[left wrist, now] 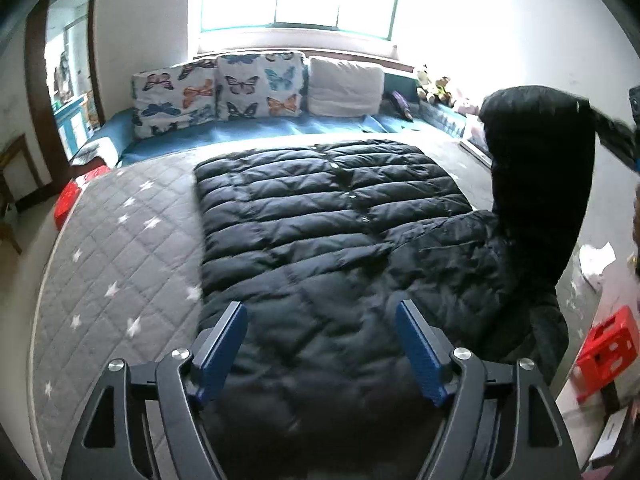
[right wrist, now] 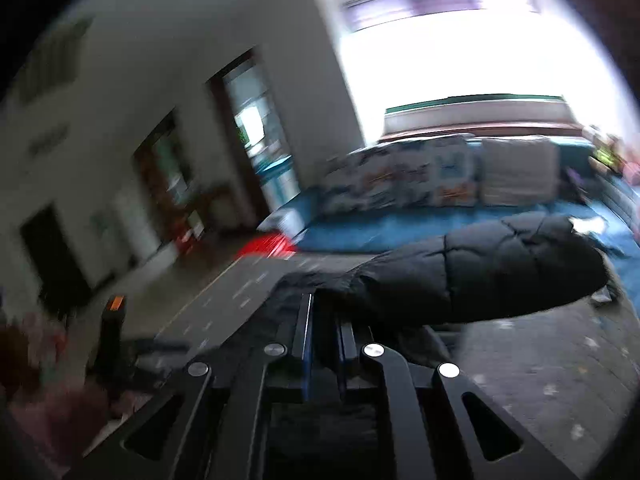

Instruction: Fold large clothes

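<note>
A black quilted down jacket (left wrist: 320,216) lies spread on a grey star-patterned quilt (left wrist: 120,248) on the bed. My left gripper (left wrist: 320,312) is open, its blue pads wide apart just above the jacket's near part. The jacket's right sleeve (left wrist: 536,168) is lifted high into the air at the right. My right gripper (right wrist: 326,304) is shut on that sleeve (right wrist: 500,268), which stretches out ahead of the fingers above the bed. The right wrist view is blurred.
Butterfly-print pillows (left wrist: 216,92) and a white pillow (left wrist: 346,86) line the back under a bright window. Soft toys (left wrist: 434,86) sit at the back right. A red crate (left wrist: 608,348) stands off the bed's right side. A doorway (left wrist: 68,80) is at the left.
</note>
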{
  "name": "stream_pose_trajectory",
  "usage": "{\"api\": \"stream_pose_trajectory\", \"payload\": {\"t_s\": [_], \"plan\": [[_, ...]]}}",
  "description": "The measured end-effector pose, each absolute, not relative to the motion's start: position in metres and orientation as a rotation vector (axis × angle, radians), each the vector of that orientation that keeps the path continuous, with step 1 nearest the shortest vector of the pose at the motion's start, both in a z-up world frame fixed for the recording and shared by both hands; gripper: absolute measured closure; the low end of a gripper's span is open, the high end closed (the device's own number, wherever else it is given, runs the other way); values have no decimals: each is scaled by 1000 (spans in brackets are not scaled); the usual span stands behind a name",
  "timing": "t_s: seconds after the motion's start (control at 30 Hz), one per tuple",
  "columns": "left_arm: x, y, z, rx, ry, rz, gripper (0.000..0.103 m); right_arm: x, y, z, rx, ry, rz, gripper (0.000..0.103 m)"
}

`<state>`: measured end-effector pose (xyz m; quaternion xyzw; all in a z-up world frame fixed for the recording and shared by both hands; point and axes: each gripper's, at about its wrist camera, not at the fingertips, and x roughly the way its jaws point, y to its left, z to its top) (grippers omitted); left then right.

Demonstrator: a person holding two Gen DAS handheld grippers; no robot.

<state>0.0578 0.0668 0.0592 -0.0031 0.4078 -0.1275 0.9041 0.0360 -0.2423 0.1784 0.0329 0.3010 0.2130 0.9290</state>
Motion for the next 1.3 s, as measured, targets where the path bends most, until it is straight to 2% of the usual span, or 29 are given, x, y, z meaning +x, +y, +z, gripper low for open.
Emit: {"api": "stream_pose_trajectory", "payload": {"t_s": [0.17,0.3,0.37,0.4,0.47,0.57,0.67,0.83,0.93,0.97,1.17,1.3], "plan": [[34,95,46,-70,862,-243,22,35,-153,107,-168,783,515,90],[17,108,36,-126,880,-236,22,40,-128,41,-261,936,525,86],[10,111,33,-154,881,-237,21,38,-124,25,-281,961,526,79],[6,111,33,-166,877,-245,21,34,-123,20,-277,968,536,70],[2,108,34,-173,871,-252,21,31,-125,21,-269,959,559,62],[-3,104,38,-184,859,-265,21,29,-123,34,-268,922,583,61],[-4,98,43,-180,849,-265,21,30,-123,47,-245,893,598,53],[9,93,57,-189,848,-269,21,30,-120,54,-168,886,585,52],[33,88,54,-203,884,-282,21,33,-145,62,-138,872,507,48],[41,86,50,-203,902,-272,24,34,-158,65,-123,870,469,46],[52,71,41,-119,894,-200,85,28,-222,75,-59,851,303,43],[41,75,63,-122,833,-172,92,34,-257,83,-4,825,202,40]]}}
